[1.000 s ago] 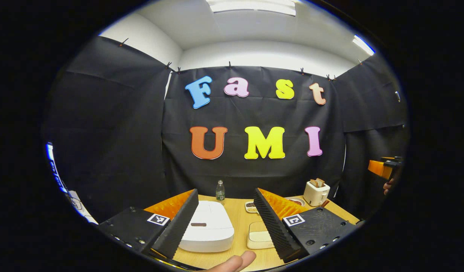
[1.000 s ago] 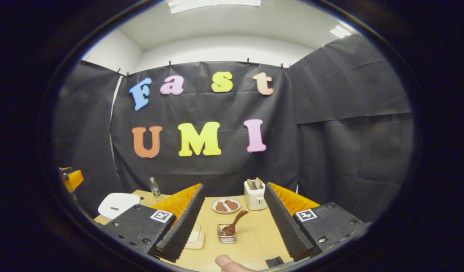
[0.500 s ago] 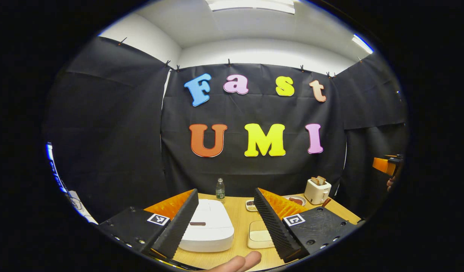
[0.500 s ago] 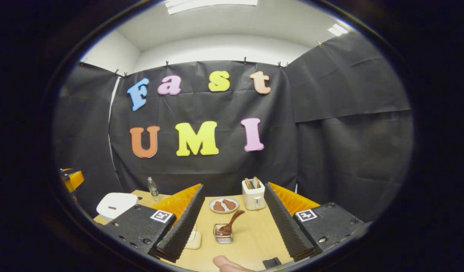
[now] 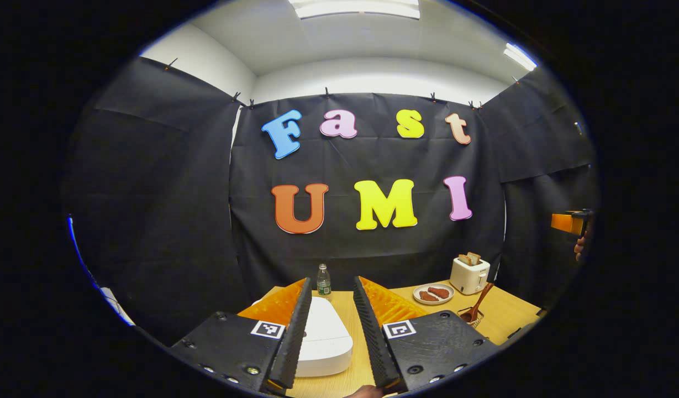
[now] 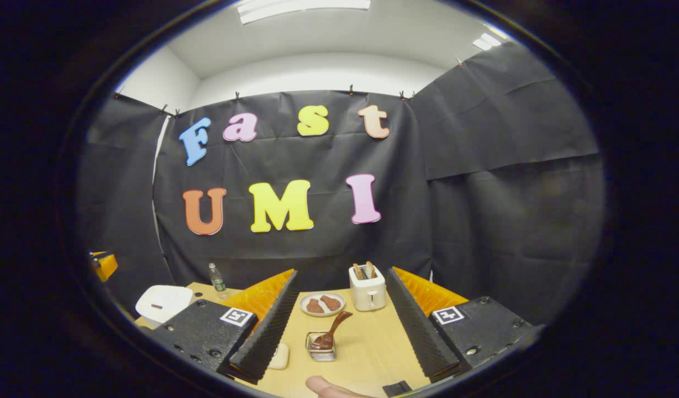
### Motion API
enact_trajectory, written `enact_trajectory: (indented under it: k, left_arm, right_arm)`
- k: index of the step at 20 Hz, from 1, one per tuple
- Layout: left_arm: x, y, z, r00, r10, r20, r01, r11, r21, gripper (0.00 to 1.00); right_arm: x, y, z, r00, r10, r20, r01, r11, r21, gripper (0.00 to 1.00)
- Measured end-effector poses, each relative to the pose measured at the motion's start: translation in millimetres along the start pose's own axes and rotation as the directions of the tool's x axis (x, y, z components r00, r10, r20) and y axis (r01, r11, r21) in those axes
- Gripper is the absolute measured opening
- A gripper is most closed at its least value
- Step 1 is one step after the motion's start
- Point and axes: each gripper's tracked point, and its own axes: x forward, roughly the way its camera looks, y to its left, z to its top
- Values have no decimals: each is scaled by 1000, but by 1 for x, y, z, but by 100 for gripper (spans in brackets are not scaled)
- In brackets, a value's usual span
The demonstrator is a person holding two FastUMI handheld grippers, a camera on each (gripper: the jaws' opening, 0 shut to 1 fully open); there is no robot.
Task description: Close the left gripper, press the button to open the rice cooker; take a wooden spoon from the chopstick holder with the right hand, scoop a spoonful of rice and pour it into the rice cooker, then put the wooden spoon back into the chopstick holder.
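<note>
The white rice cooker [image 5: 322, 342] sits lid-down on the wooden table, just beyond and between the fingers of my left gripper [image 5: 331, 282]. That gripper's jaws stand narrowed, a gap still between them and nothing held. In the right gripper view the cooker [image 6: 162, 301] lies at the far left. A brown wooden spoon [image 6: 333, 329] leans in a small clear chopstick holder [image 6: 321, 348] mid-table, ahead of my right gripper [image 6: 342, 272], which is wide open and empty. A beige rice dish [image 6: 278, 356] peeks out beside its left finger.
A white toaster [image 6: 367, 287] with bread and a plate [image 6: 321, 303] of brown pieces stand at the table's back. A small bottle [image 5: 323, 281] stands behind the cooker. Black cloth walls enclose the table. A thumb [image 6: 322, 387] shows at the bottom edge.
The left gripper's fingers have drawn much closer together and its view has swung left. The right gripper has shifted slightly, still open.
</note>
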Motion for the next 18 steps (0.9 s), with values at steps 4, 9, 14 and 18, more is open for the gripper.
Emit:
enact_trajectory:
  k: [4, 9, 14, 18]
  left_arm:
    - [16, 4, -32, 994, -19, -104, 19, 1000, -1, 21]
    - [38, 22, -67, 981, 36, -192, -31, 999, 28, 0]
    - [65, 51, -111, 943, 113, -312, -99, 993, 61, 0]
    - [83, 62, -140, 908, 132, -397, -112, 991, 75, 0]
  right_arm:
    - [8, -10, -7, 1000, -7, -5, 7, 1000, 13, 100]
    - [18, -14, -22, 1000, -5, -25, 5, 1000, 6, 100]
    - [32, -19, -39, 999, -1, -32, 0, 1000, -8, 100]
    - [42, -18, -57, 997, 23, -77, -22, 1000, 21, 100]
